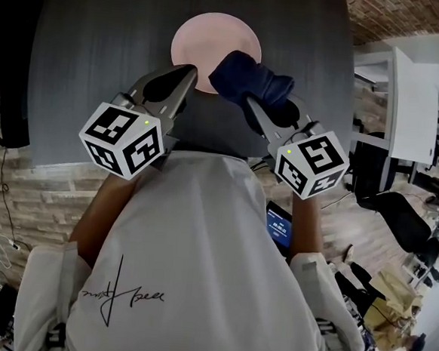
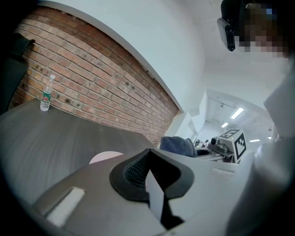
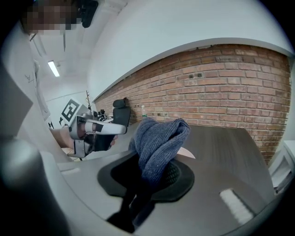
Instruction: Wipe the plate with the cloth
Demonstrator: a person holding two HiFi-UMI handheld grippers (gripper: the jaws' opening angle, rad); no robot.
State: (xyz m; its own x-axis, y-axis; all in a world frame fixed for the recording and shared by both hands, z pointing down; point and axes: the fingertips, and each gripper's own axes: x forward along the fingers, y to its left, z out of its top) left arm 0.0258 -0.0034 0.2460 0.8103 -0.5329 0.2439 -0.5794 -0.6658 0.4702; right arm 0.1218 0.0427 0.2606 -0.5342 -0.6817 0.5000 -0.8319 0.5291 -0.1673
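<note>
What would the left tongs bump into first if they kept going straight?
Probably the pink plate on the table, though the left tongs may pass above it; depth is unclear.

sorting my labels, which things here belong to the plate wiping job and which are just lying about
For the job: plate, cloth.
Lying about: water bottle, office chair.
</note>
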